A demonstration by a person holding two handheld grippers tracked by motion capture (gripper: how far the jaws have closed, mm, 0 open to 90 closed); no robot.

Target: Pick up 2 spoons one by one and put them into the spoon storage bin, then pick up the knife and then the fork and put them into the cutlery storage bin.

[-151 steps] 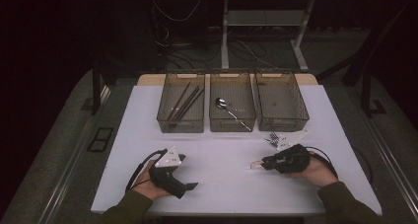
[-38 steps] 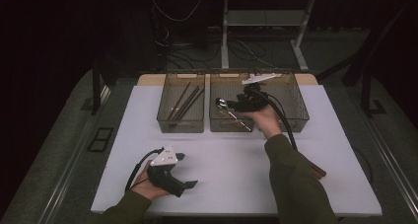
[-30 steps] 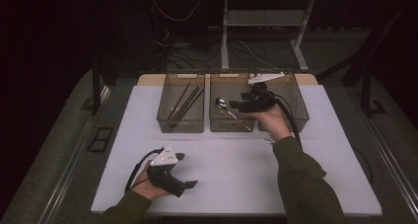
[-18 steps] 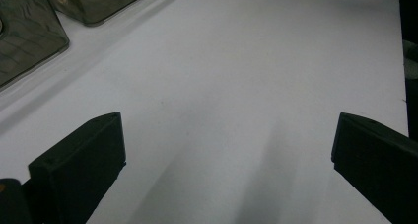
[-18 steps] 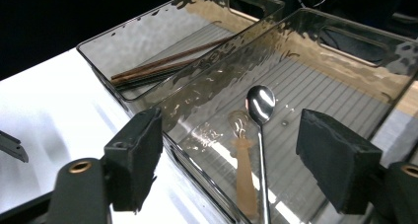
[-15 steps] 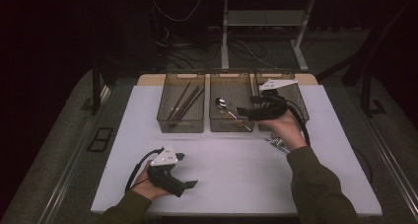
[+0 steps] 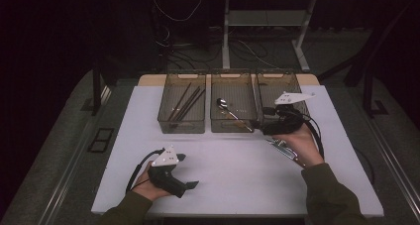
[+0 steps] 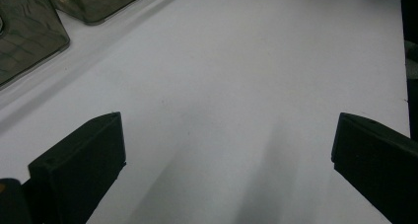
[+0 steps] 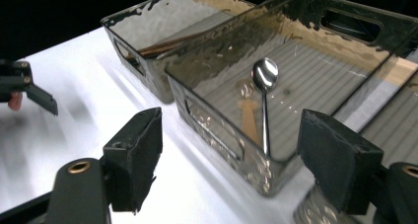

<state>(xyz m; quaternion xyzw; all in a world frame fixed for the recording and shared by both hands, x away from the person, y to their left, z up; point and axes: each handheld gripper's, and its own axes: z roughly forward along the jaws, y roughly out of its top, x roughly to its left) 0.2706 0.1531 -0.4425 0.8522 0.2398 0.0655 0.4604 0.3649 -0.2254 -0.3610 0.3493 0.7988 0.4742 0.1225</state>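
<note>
- A person is sitting at a white surface (image 7: 237, 170) with three clear bins lined up along its far side.
- The left tongs (image 7: 190, 185) are resting low on the near left of the surface, jaws spread wide and holding nothing.
- The right tongs (image 7: 257, 124) are hovering at the near corner of the middle bin (image 7: 234, 127), jaws wide apart and empty.
- A spoon (image 9: 264, 93) is lying in that bin; dark sticks (image 7: 184, 102) are lying in the left bin (image 7: 181, 124).
- Metal cutlery (image 7: 285, 148) is lying on the surface under the right hand — likely forks, though too small to be sure.
- Risk: the open jaws are sitting close to the bin wall, so a careless move could be nudging the light bin — or scattering the cutlery below.
</note>
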